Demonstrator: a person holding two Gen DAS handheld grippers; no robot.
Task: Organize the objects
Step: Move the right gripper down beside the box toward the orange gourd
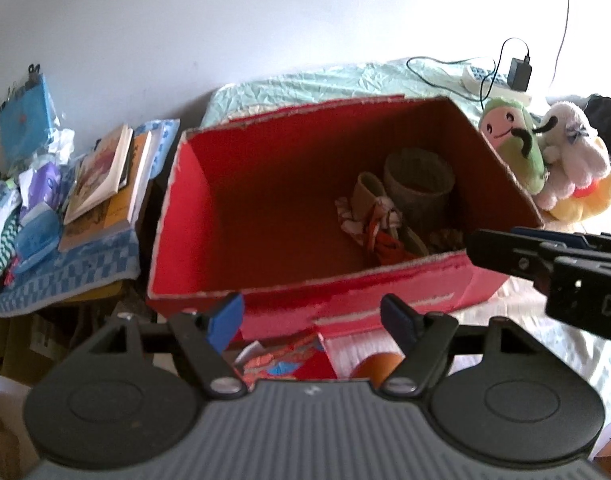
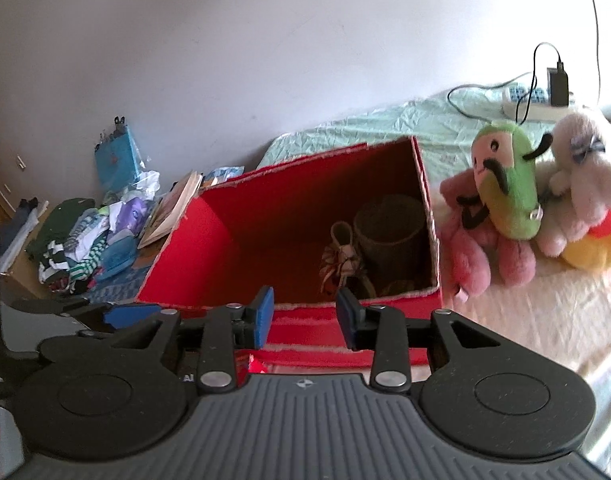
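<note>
1. The red box (image 1: 305, 208) is open on top — its left half has a bare floor.
2. A woven cup (image 1: 419, 178) and a patterned bundle (image 1: 371, 220) crowd its right end.
3. Plush toys (image 2: 513, 196) sit just beside the right wall, perhaps touching it.
4. Books (image 1: 105, 176) flank the left.

Wall: we see it plain white (image 1: 265, 20).
Bed: our pale green sheet (image 1: 305, 80).
Light: bright daylight from our right.
</note>
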